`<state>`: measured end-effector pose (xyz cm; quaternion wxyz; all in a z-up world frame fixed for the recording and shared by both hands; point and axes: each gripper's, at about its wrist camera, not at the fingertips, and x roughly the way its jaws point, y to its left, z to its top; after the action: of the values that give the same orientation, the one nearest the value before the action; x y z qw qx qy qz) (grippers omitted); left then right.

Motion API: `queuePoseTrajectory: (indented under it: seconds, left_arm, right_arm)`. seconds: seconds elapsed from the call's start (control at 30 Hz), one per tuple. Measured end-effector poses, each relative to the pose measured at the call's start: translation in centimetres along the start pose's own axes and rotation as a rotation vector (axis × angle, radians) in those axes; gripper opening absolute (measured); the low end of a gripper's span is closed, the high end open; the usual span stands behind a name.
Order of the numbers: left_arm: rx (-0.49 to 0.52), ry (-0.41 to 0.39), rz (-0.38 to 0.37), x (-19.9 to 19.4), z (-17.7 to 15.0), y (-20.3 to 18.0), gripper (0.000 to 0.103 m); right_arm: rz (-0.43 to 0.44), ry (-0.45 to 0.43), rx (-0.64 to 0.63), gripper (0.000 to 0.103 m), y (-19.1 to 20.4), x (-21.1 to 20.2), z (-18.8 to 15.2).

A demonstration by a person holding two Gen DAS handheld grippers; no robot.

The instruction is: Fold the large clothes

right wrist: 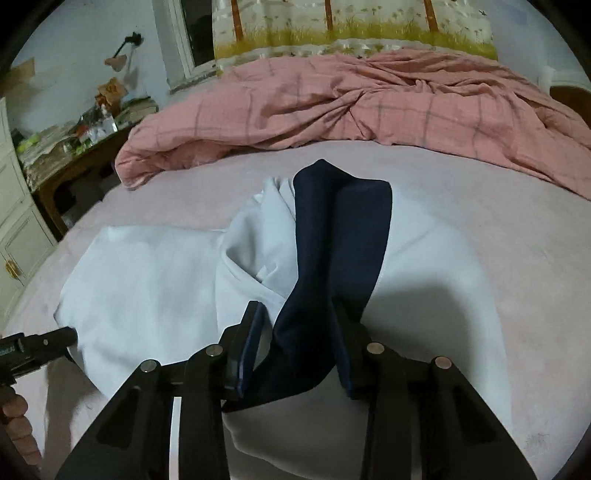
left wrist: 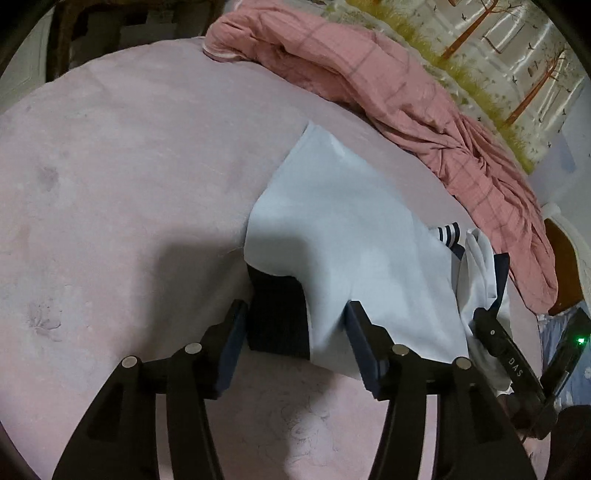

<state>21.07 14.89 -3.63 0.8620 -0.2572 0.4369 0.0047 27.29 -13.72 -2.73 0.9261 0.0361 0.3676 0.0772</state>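
A pale blue garment (left wrist: 343, 229) with navy trim lies spread on the pink bed sheet (left wrist: 129, 166). My left gripper (left wrist: 297, 325) stands open over its near edge, with a navy piece (left wrist: 277, 314) and pale cloth lying loose between the jaws. A striped navy cuff (left wrist: 448, 234) shows further right. In the right wrist view the same garment (right wrist: 147, 280) is bunched, and a long navy band (right wrist: 343, 229) runs down between the jaws of my right gripper (right wrist: 299, 328). That band touches the right finger, while a small gap shows at the left finger (right wrist: 253, 332).
A rumpled pink plaid quilt (right wrist: 369, 99) fills the far side of the bed, below a tree-print curtain (right wrist: 351, 26). A cluttered wooden side table (right wrist: 74, 140) and a white cabinet (right wrist: 14, 221) stand at the left. A hand (right wrist: 14, 417) shows at the lower left.
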Motion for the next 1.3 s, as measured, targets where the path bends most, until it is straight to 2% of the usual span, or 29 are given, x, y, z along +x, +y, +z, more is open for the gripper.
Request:
queuePoseTrajectory:
  seconds: [0.1,0.17,0.23,0.33,0.4,0.47,0.53,0.57,0.63,0.7,0.8,0.9,1.0,1.13,1.23,1.3]
  left_arm:
    - [-0.006,0.002,-0.002,-0.2,-0.2,0.0,0.057]
    - [-0.014,0.028,-0.026,0.2,-0.3,0.2,0.065]
    - [-0.061,0.086,-0.096,1.1,-0.5,1.1,0.07]
    - [-0.044,0.066,-0.116,1.3,-0.1,0.8,0.07]
    - [-0.053,0.041,-0.132,1.7,0.1,0.7,0.068]
    - [-0.054,0.019,-0.135,2.1,0.3,0.8,0.06]
    - [-0.048,-0.005,-0.181,1.9,0.6,0.7,0.031]
    - [-0.031,-0.023,-0.193,1.7,0.8,0.3,0.028]
    - [0.044,-0.091,-0.185,0.9,1.2,-1.2,0.02]
    - [0.162,-0.206,-0.171,-1.1,0.6,-3.5,0.018]
    - [0.325,-0.336,-0.22,-4.4,-0.6,-7.1,0.017]
    - [0.475,-0.405,-0.278,-6.9,-2.3,-11.2,0.016]
    - [0.604,-0.412,-0.324,-7.4,-4.1,-16.1,0.016]
    - [0.723,-0.373,-0.371,-5.5,-6.5,-22.7,0.016]
    - [0.797,-0.347,-0.37,-3.5,-8.2,-25.7,0.016]
    - [0.816,-0.323,-0.363,-2.0,-9.0,-26.1,0.016]
  right_arm:
    - [-0.033,-0.001,-0.054,0.038,0.7,-0.5,-0.2]
    - [-0.035,-0.018,-0.107,0.038,1.4,-1.7,-0.5]
    - [0.033,-0.04,-0.098,0.038,1.0,-3.8,-0.9]
    - [0.129,-0.092,-0.011,0.038,-0.4,-6.3,-0.9]
    - [0.129,-0.163,0.033,0.038,-1.4,-7.9,-0.6]
    - [0.068,-0.241,0.057,0.038,-2.5,-9.2,-0.3]
    - [0.031,-0.249,0.084,0.038,-3.8,-9.1,0.1]
    - [0.04,-0.23,0.097,0.038,-4.2,-8.6,0.1]
    - [0.068,-0.169,0.118,0.038,-5.1,-6.5,-0.1]
    - [0.134,-0.051,0.118,0.038,-5.2,-3.3,-0.6]
    - [0.062,-0.025,0.029,0.038,-3.6,-2.5,-0.7]
    - [0.146,0.0,0.112,0.038,-5.1,-2.5,-0.7]
    - [0.282,0.03,0.198,0.038,-7.5,-2.4,-0.6]
    - [0.482,0.061,0.383,0.038,-10.6,-1.9,-0.9]
    - [0.54,0.086,0.486,0.029,-12.4,-1.3,-1.4]
    - [0.555,0.052,0.645,0.029,-14.8,-2.3,-2.1]
